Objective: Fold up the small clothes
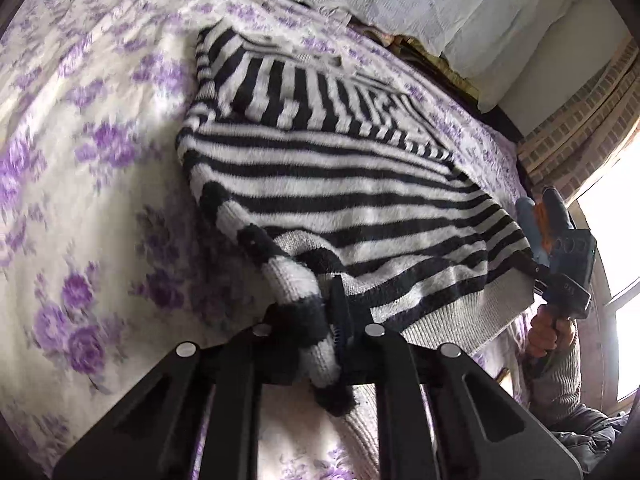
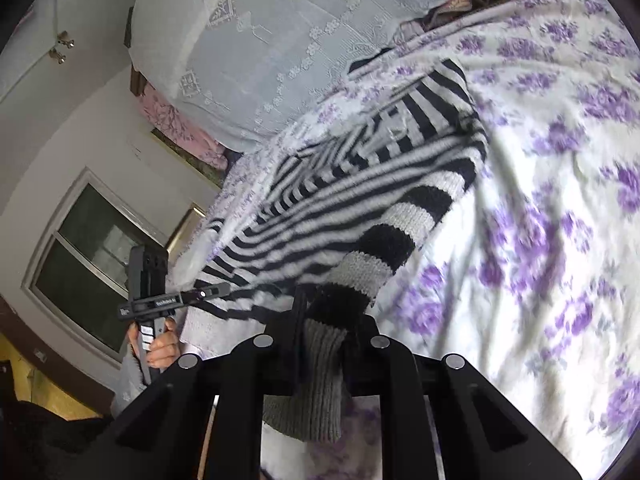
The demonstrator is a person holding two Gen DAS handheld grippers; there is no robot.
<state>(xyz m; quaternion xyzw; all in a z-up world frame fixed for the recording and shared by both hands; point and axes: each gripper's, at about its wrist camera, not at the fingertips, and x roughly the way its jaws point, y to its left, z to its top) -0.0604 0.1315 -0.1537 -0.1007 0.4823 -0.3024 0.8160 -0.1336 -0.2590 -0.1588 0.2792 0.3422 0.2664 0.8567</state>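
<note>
A black-and-white striped knit sweater lies on a bed with a purple-flowered cover, its near edge lifted off the cover. My left gripper is shut on a striped corner of the sweater near its left side. My right gripper is shut on a striped sleeve with a grey ribbed cuff that hangs down between the fingers. The sweater stretches away from both grippers. Each view shows the other gripper: the right one at the sweater's right corner, the left one at the left edge.
White lace-covered pillows and folded bedding lie at the head of the bed. A brick wall and bright window stand at the right. A dark-framed window is at the left. Flowered cover spreads to the right.
</note>
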